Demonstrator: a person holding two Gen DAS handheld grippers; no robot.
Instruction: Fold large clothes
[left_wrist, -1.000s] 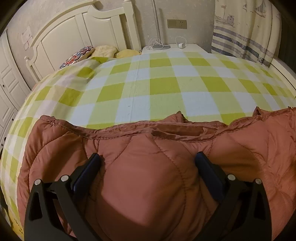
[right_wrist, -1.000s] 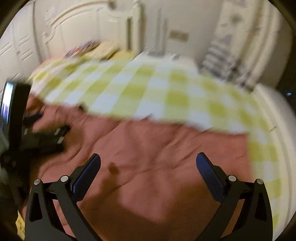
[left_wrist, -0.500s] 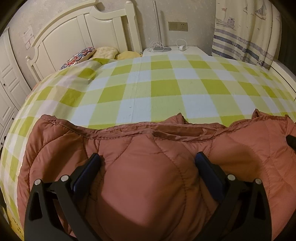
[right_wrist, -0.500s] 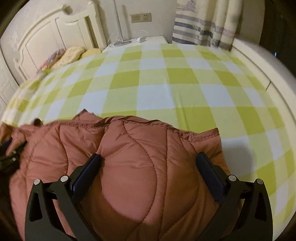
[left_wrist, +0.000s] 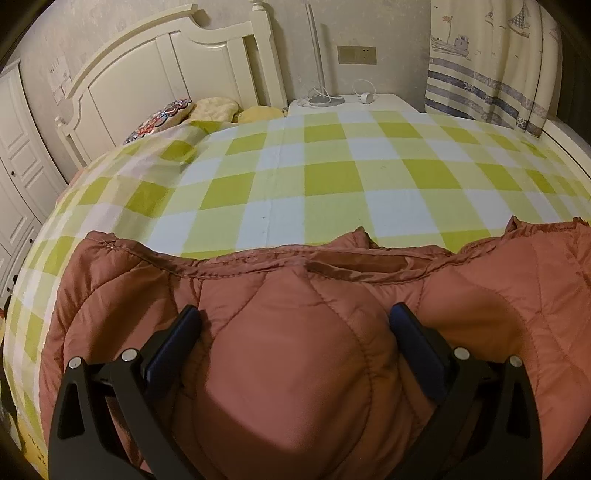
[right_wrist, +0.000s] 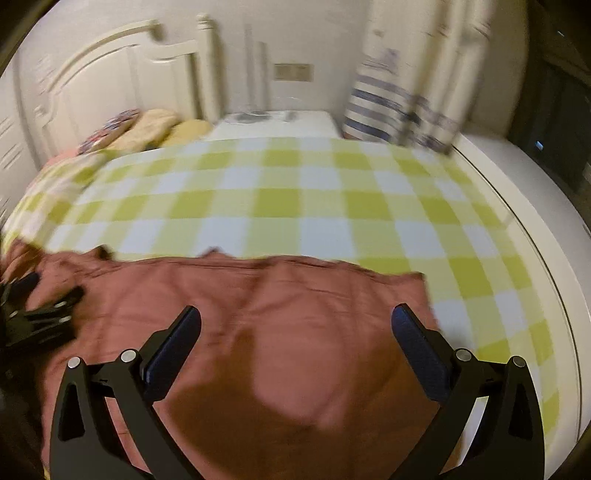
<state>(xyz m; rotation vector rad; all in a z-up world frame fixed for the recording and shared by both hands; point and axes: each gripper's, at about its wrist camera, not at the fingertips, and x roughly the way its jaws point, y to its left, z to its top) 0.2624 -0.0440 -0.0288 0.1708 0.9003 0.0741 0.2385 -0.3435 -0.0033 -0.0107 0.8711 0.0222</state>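
A rust-red quilted down jacket (left_wrist: 295, 350) lies spread across the near part of the bed, on a green and white checked cover (left_wrist: 332, 177). My left gripper (left_wrist: 295, 317) is open, its fingers pressed down into the jacket's puffed fabric on either side of a bulge. My right gripper (right_wrist: 295, 317) is open above the jacket (right_wrist: 258, 332), close to its right edge; this view is blurred by motion. The left gripper also shows at the far left of the right wrist view (right_wrist: 40, 314).
A white headboard (left_wrist: 155, 85) and pillows (left_wrist: 214, 110) are at the bed's far left. A white bedside table (left_wrist: 347, 103) with a lamp base and charger stands behind. A curtain (left_wrist: 487, 62) hangs at the right. A white bed frame edge (right_wrist: 535, 240) runs along the right.
My right gripper has lifted off the jacket and swung, leaving its view blurred; half a second ago its fingers pressed into the fabric. The left gripper has stayed pressed in place.
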